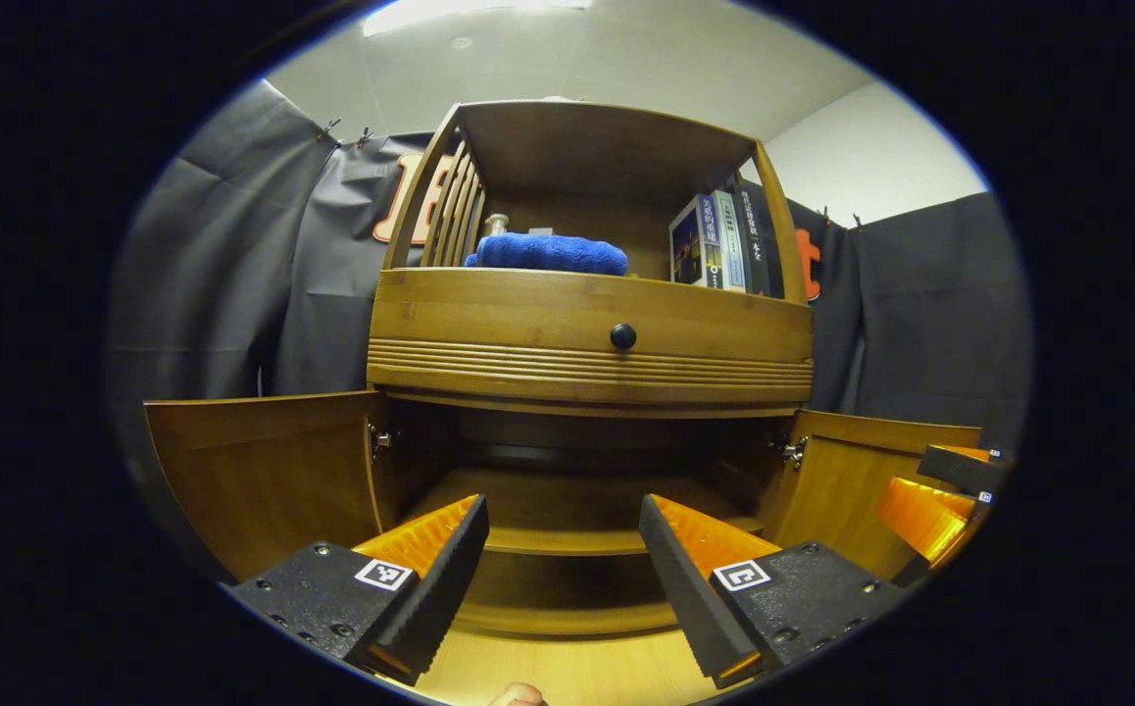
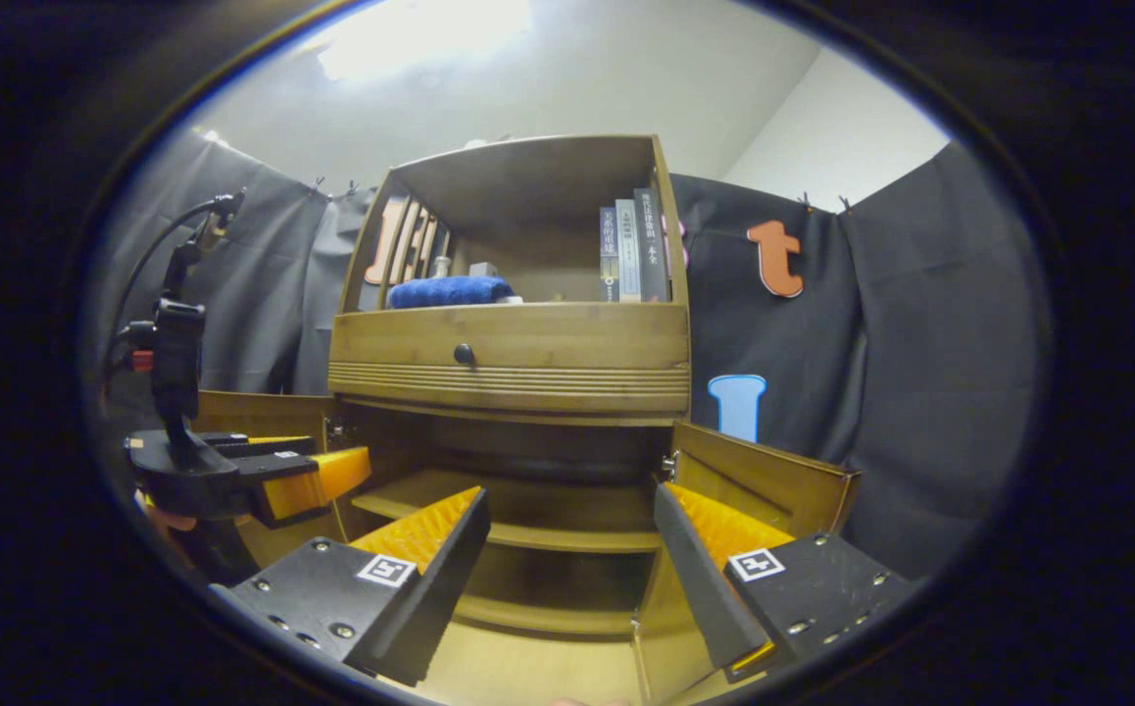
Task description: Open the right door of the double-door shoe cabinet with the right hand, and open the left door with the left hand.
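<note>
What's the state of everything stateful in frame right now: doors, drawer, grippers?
Left door: swung open.
Right door: swung open.
Drawer: closed, knob facing out.
Lower shelves: exposed, nothing visible on them.
Blue towel: folded, lying on the upper shelf.
Books: standing upright on the upper shelf.
Left gripper: open, holding nothing.
Right gripper: open, holding nothing.

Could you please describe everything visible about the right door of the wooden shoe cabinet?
The right door of the brown wooden shoe cabinet is a flat panel with a framed inner face, swung wide open. A metal hinge holds it at the cabinet's right edge, below the drawer with the round black knob. The right gripper sits open before the shelves, nothing between its fingers.
</note>
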`<state>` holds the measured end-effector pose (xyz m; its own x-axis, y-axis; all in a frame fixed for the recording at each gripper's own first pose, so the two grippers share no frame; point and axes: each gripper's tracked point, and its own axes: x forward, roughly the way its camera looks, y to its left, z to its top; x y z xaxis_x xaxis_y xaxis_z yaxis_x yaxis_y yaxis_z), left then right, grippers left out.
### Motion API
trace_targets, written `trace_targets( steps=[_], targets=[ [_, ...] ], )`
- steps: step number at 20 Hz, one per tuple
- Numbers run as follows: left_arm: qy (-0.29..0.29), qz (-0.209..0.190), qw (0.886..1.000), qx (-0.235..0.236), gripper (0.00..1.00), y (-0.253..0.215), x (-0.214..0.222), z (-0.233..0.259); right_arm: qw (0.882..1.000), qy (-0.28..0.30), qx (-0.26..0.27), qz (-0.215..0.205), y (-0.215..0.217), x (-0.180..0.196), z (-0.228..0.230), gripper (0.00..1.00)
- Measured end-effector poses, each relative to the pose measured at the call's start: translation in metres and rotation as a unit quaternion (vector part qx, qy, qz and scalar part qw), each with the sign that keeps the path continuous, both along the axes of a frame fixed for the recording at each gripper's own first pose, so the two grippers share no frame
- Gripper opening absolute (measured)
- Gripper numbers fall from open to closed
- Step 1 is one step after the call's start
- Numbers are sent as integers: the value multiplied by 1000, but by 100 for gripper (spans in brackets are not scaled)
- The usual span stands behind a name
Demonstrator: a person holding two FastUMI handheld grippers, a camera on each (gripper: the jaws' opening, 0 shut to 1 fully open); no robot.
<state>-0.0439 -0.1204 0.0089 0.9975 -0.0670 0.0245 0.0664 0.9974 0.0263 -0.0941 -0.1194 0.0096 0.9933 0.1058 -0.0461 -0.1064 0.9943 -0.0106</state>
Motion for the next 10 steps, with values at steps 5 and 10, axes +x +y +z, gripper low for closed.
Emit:
trace_targets(
  steps=[5, 10],
  targets=[
    [-5, -6, 1000, -1, 92, -13, -6, 4, 1000, -11, -1, 0, -10, -9, 11, 100],
    [-16, -34, 999, -2, 92, -51, -14, 12, 999, -34, -14, -19, -40, -26, 31, 99]
  ],
)
